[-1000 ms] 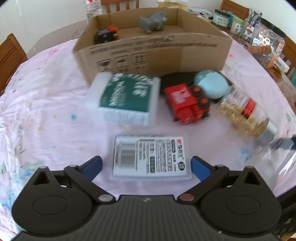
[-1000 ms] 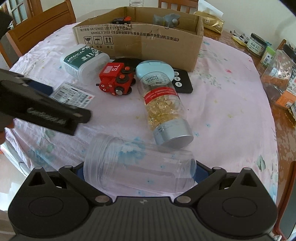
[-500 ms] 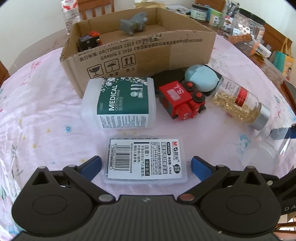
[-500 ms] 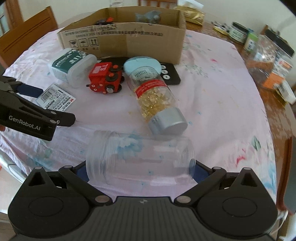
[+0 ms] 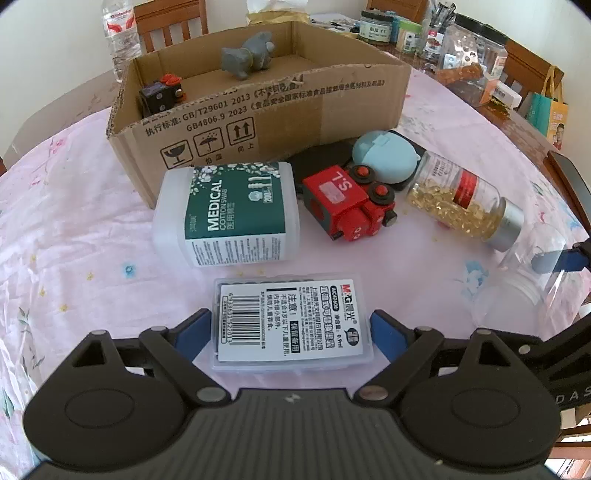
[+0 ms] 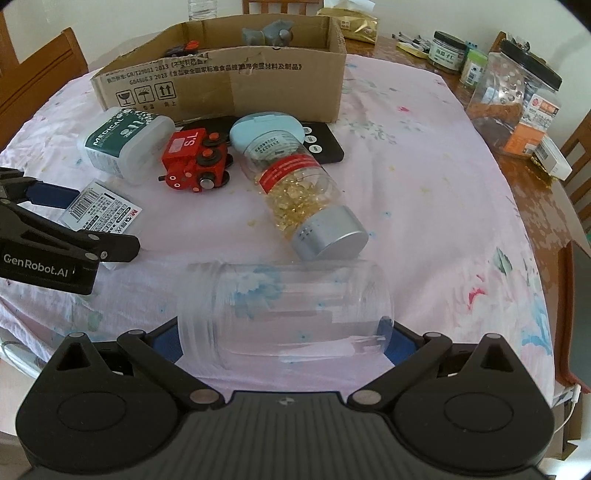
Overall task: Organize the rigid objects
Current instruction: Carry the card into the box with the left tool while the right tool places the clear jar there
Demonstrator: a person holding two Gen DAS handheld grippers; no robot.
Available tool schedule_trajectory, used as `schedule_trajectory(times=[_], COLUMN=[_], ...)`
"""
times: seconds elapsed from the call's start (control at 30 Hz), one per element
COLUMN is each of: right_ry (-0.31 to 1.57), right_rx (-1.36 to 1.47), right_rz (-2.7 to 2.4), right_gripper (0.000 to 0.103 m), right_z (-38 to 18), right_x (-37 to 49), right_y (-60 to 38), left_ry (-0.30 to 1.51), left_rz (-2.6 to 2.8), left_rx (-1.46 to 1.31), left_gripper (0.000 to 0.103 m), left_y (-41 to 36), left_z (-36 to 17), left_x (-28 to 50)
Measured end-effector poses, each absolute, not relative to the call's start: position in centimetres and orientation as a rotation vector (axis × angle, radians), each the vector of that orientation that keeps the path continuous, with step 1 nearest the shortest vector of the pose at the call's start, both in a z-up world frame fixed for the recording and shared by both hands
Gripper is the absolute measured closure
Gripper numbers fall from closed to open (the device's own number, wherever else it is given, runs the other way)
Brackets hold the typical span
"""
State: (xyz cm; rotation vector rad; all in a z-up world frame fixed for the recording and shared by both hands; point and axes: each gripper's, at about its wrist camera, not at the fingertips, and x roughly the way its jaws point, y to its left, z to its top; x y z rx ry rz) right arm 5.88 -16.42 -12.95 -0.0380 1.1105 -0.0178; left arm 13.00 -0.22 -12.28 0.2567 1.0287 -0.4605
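Observation:
A flat clear case with a white barcode label [image 5: 291, 321] lies on the pink cloth. My left gripper [image 5: 289, 319] is closing on it, and its blue pads touch the case's two short ends. A clear empty jar [image 6: 288, 302] lies on its side, with my right gripper [image 6: 282, 336] pressing a pad against each end. Beyond them lie a cotton swab box [image 5: 232, 214], a red toy train [image 5: 347, 206], a light-blue round case [image 5: 386, 158] and a capsule bottle [image 5: 461, 199]. The cardboard box [image 5: 288, 110] behind holds a grey animal figure [image 5: 247, 55] and a dark toy car [image 5: 160, 94].
A black remote [image 6: 321, 142] lies under the blue case beside the box. Jars and packets [image 6: 517, 92] crowd the far right of the wooden table, whose edge [image 6: 569, 258] runs close on the right. A water bottle [image 5: 120, 33] and chairs stand behind the box.
My left gripper's jaws have narrowed until the pads meet the labelled case. Both grippers have rolled a little in place. The jar stays between the right pads.

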Motion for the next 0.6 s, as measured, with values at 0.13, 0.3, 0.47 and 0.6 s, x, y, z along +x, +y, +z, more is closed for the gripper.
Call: schedule_trajectory(times=[0.13,0.3,0.47,0.6], right_ry=[1.14,1.128,1.13,1.134], right_rx=[-0.04,-0.041,-0.076,-0.074], right_rz=[-0.034,-0.037,-0.047,-0.041], right_gripper=[0.0,0.0,0.007,0.009], right_z=[-12.7,-11.9,-11.5,-11.1], right_x=[6.2,6.2,6.3,6.5], right_y=[-16.3,-16.2,-15.7,-15.9], left_ry=[1.028,1.024,1.033,1.041], left_rz=[-0.467,-0.462,-0.465,-0.475], left_rx=[0.26,0.26,0.259,0.262], left_gripper=[0.012,0.011,0.012,0.012], left_y=[-0.2,-0.4,-0.4,-0.3], left_z=[-12.3,-12.3,-12.2,-12.2], left_x=[13.0,13.1,13.3,13.2])
